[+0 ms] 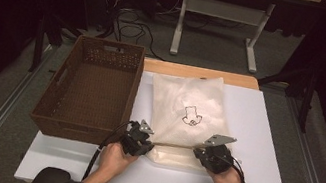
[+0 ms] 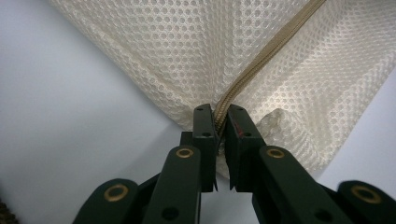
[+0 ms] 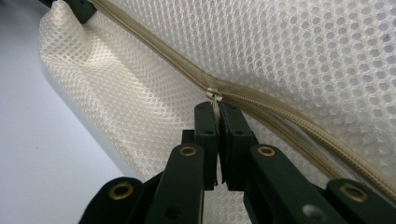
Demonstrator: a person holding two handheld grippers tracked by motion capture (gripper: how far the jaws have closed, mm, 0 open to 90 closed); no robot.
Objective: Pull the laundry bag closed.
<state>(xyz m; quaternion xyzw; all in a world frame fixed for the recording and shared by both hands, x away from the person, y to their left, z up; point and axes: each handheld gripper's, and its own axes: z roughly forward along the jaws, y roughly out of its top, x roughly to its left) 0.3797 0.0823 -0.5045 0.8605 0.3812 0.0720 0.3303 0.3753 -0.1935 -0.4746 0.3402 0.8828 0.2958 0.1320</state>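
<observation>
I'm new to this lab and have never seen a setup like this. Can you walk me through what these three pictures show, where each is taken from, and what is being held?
No robot here: a person sits at a white table and holds a hand-operated two-jaw tool in each hand. The high view looks down from above; you see the left gripper and the right gripper at the near edge of a cream mesh bag. A brown woven basket stands beside the bag, on the left of that view.

The other two pictures come from small cameras riding on the tools, looking along their black jaws. In the left gripper view, the left gripper is clamped on the bag's beige zipper at its end. In the right gripper view, the right gripper pinches the small metal zipper pull. It looks like zipper work, one tool steadying, the other on the pull.
</observation>
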